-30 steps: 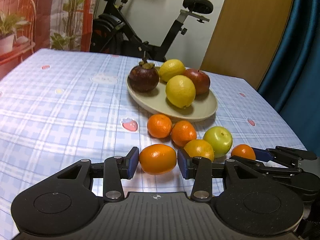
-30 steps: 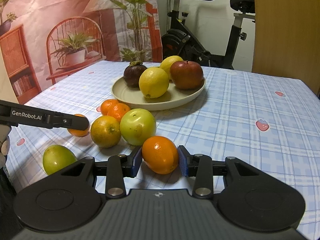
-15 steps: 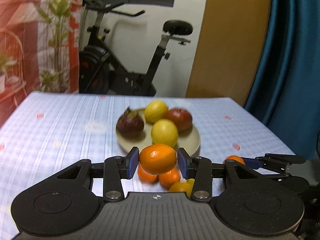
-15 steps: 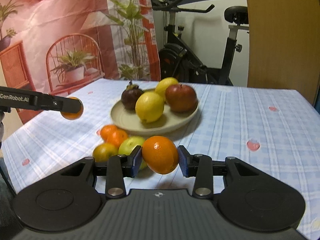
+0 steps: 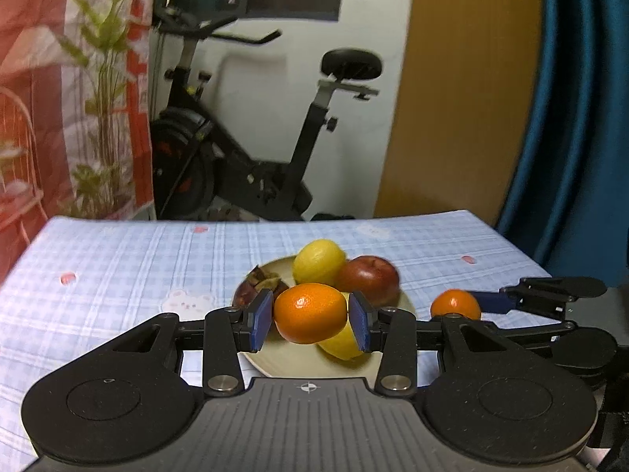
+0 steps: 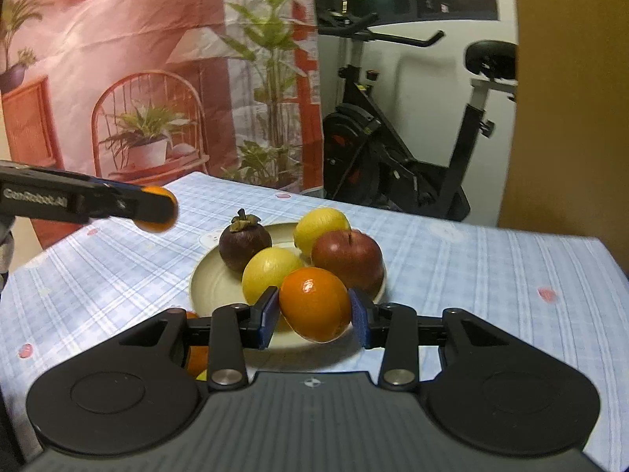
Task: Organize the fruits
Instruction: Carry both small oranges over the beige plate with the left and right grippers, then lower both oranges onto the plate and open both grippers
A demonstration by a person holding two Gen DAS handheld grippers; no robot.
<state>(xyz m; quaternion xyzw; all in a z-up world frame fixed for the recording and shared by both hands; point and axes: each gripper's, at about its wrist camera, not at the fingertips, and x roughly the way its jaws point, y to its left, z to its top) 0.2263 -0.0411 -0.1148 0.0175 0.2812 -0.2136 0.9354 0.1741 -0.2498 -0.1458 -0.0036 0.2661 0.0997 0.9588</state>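
Between the blue pads of the left gripper [image 5: 310,319] sits a glossy orange [image 5: 310,312], clamped on both sides and held above the near rim of the beige plate [image 5: 275,365]. The right gripper [image 6: 314,312] grips a second orange [image 6: 315,303] the same way, also over the plate's near edge. The left gripper's side bears blurred white lettering, roughly "GenRobot.AI". The plate carries a mangosteen [image 6: 244,240], two lemons [image 6: 320,225] and a red apple [image 6: 348,257]; its left half lies bare. The checked tablecloth [image 6: 491,275] around it is open.
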